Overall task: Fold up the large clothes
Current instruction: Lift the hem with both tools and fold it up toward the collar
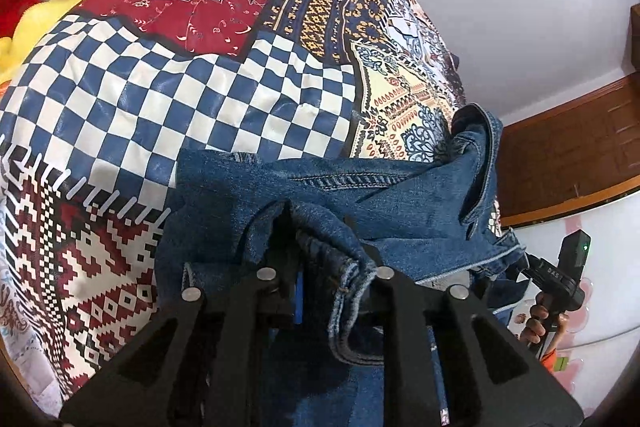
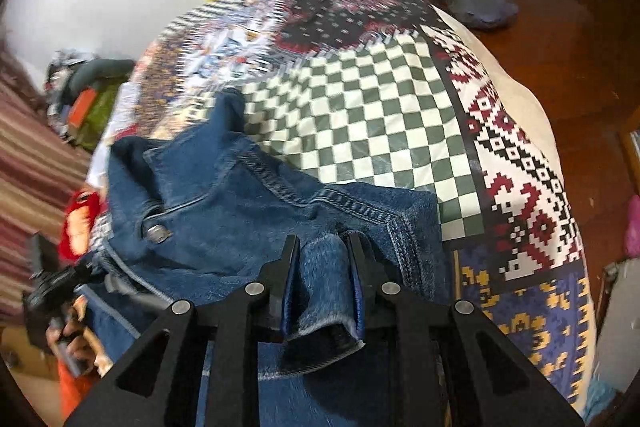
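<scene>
Both wrist views look closely down along their fingers, sharing the patchwork bedspread (image 1: 208,99) (image 2: 360,115)

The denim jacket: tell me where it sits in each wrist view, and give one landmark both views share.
Left wrist view: the denim jacket fills the lower centre, a fold pinched in the left gripper.
Right wrist view: it lies lower left to centre, metal button at left, a fold pinched in the right gripper.
Shared landmark: the checkered patch of the bedspread, just beyond the jacket in both views.
</scene>
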`<state>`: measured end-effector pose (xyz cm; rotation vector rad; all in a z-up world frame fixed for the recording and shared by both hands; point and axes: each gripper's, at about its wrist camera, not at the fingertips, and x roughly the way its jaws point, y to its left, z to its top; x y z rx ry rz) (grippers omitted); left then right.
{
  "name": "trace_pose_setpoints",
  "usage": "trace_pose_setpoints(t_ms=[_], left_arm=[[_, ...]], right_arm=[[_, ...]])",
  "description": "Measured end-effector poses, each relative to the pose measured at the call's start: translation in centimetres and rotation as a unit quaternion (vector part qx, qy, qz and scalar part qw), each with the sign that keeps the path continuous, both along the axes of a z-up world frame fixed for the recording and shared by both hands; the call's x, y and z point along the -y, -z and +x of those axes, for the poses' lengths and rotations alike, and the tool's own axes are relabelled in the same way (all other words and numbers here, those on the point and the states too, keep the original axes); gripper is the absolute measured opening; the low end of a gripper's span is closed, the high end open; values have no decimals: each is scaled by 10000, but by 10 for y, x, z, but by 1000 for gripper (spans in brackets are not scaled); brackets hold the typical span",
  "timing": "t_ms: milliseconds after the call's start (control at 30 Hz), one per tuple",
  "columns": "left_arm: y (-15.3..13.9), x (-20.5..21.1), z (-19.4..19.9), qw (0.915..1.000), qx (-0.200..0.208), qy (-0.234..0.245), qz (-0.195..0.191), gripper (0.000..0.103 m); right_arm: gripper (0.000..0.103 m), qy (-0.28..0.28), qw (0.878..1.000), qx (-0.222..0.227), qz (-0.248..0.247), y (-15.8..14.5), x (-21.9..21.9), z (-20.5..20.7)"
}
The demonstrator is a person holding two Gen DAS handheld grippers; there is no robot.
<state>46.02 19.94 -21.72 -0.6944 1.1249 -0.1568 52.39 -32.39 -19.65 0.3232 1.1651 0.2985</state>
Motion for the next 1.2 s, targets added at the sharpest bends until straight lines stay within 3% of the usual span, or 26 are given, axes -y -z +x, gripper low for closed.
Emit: trace_pose_setpoints(t_ms=[100,167,200,300,400,533,667,767,900,1000,1133,1200], left_arm=[[-4,4,1,9997,-33,27,231,19],[-7,9,1,9988,1,78,484,19],[-8,11,1,9984,5,87,566,19],[-18,19,-1,9958,97,191,892,19],[-44,25,-10,9935,277,274,1065,20],[-83,28,-24,9927,558,368,1004,25],[-106,37,-37,9882,583,601,1283,27],[-114,39,-44,9896,606,639,1141,34],[-117,36,-43,9890,559,565,1251,37],[-125,26,-46,9854,733,303,1508,54],[-139,15,-55,9817,988,114,1626,58],[-142,20,-60,9741,942,171,2051,59]], right_arm=[[17,-3,9998,168,-137,-22,13,-9],[18,502,9906,489,-1177,-44,29,-13],[18,692,9853,622,-1432,-54,42,-16],[18,1026,9805,725,-1511,-79,82,-37],[18,809,9767,750,-1842,-87,85,-57],[18,196,9779,805,-1920,-83,58,-88],[18,-377,9782,903,-1832,-71,15,-112],[18,-818,9776,873,-1729,-57,-22,-128],[18,-1343,9691,905,-1859,-39,-65,-143],[18,-1622,9620,922,-1994,-25,-94,-147],[18,-1765,9560,953,-2141,-11,-118,-143],[18,-1759,9547,986,-2188,-8,-124,-137]])
